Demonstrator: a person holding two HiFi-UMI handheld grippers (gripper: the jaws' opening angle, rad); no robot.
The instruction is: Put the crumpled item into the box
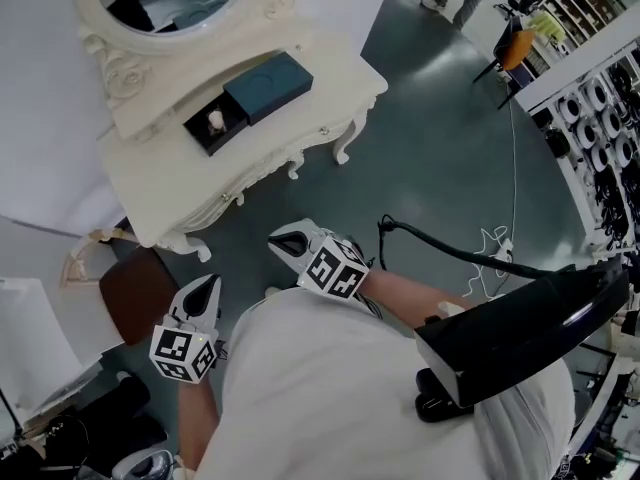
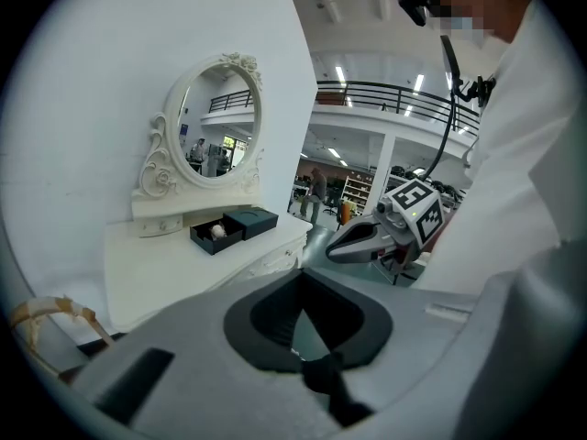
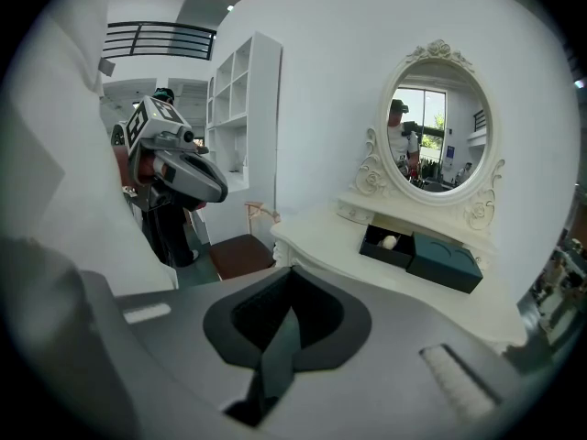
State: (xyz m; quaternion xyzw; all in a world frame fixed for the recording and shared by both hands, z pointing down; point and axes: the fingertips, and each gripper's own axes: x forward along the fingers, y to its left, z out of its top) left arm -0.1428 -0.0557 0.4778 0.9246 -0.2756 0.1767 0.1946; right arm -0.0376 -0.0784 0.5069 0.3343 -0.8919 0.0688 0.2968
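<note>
Left gripper (image 1: 205,290) and right gripper (image 1: 283,245) both have jaws pressed together, nothing in them. The crumpled item (image 1: 215,120) sits in the open box (image 1: 228,138) on the tabletop (image 1: 180,183), well ahead of both. It's just a tiny pale blob, too small to make out.

Person's wearing a plain white shirt (image 1: 330,388), nothing printed on it as far as I can see. The left gripper (image 1: 207,286) and right gripper (image 1: 278,242) look the same: a light grey shell with a pointy nose and black lining inside. Each has a white cube with black square markers on its faces, the left cube (image 1: 183,353) and the right cube (image 1: 335,268). Up close the housing is smooth grey plastic with a black teardrop recess (image 3: 286,324). There's also a chunky glossy black head mount (image 1: 520,328) with a thin black cable (image 1: 440,248) by it.
</note>
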